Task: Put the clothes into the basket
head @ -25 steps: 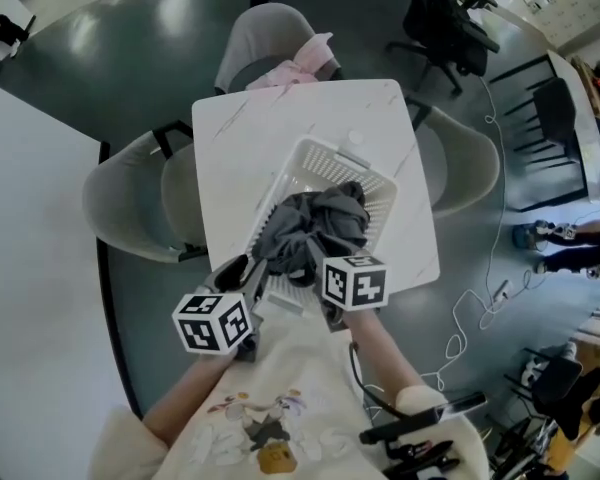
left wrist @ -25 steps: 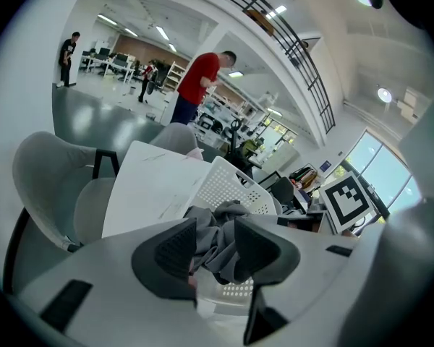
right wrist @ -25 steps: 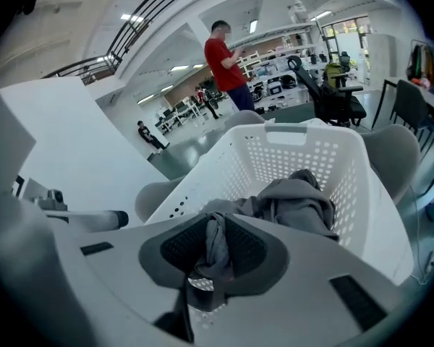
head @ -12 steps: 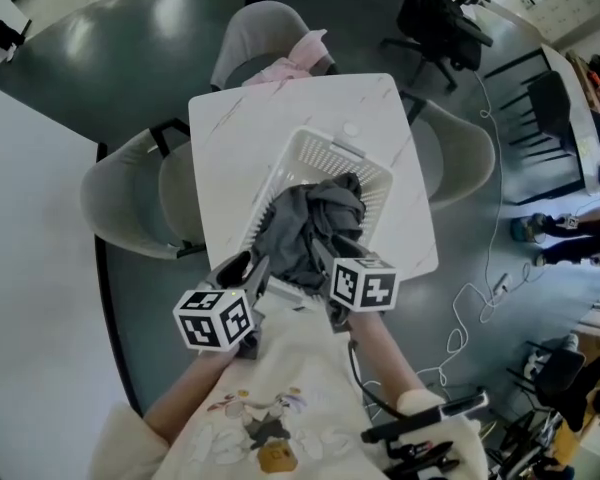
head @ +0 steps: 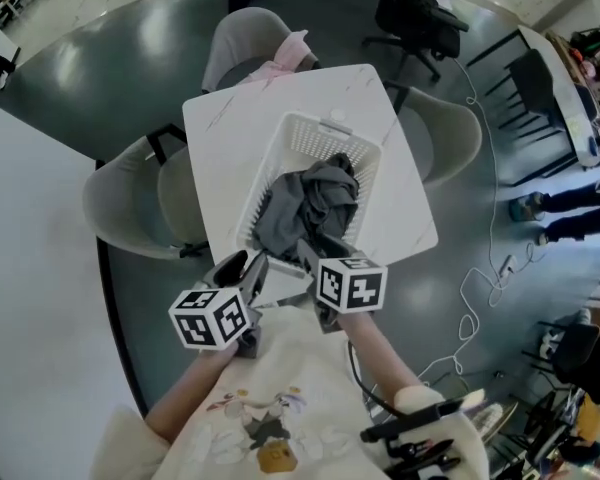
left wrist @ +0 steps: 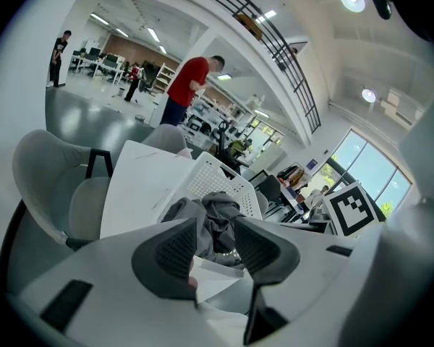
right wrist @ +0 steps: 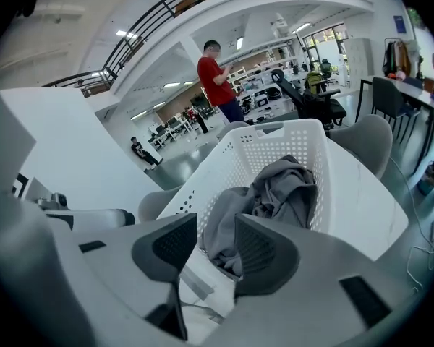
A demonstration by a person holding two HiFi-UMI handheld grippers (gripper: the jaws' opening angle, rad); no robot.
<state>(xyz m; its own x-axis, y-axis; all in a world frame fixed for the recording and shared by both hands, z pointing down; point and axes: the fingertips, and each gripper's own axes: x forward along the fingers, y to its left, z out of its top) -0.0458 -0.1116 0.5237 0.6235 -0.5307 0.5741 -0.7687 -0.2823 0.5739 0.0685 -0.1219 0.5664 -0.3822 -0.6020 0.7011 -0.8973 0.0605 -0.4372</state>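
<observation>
Beside the white basket (head: 330, 138), with grey clothes (head: 310, 203) heaped inside: keep left gripper (left wrist: 215, 230) and right gripper (right wrist: 215, 226) released, right jaws just opened, empty; withdraw straight back, avoiding cloth near the rim.

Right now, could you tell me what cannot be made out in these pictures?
- Basket floor: all views, covered by the grey clothes.
- Number of garments: all views, bunched folds hide it.
- Pink item on the far chair: head view, too small to identify.
</observation>
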